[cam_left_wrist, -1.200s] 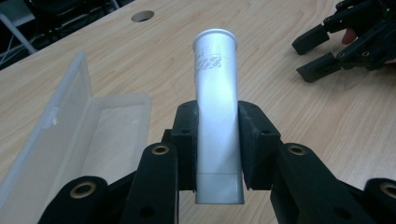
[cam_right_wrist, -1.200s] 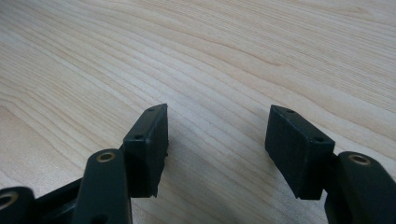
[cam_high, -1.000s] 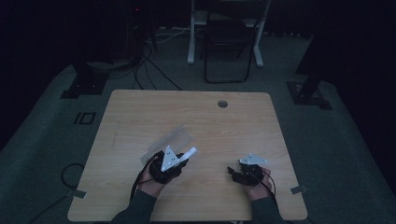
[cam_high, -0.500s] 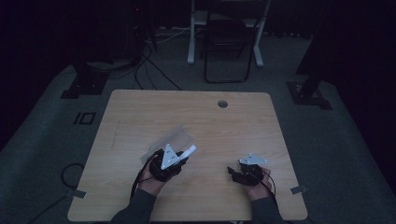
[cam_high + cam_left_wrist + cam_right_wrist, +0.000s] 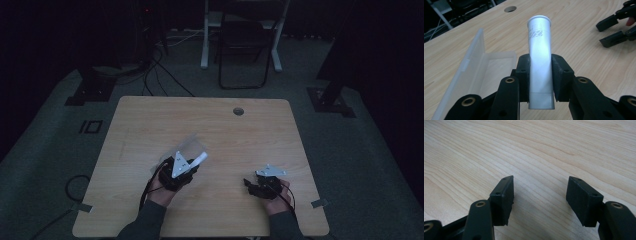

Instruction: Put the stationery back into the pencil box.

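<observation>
left tongs [image 5: 540, 75] grip tube [image 5: 540, 57], base cut off | right tongs [image 5: 540, 195] open, empty

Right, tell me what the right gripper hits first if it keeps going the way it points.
Probably the bare table. The right gripper has open jaws with nothing between them, and wood grain runs on beyond them. The left gripper with its white tube lies off to the side, though depth is hard to judge.

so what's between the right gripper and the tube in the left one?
Bare table between right gripper and tube, per the high view.
</observation>
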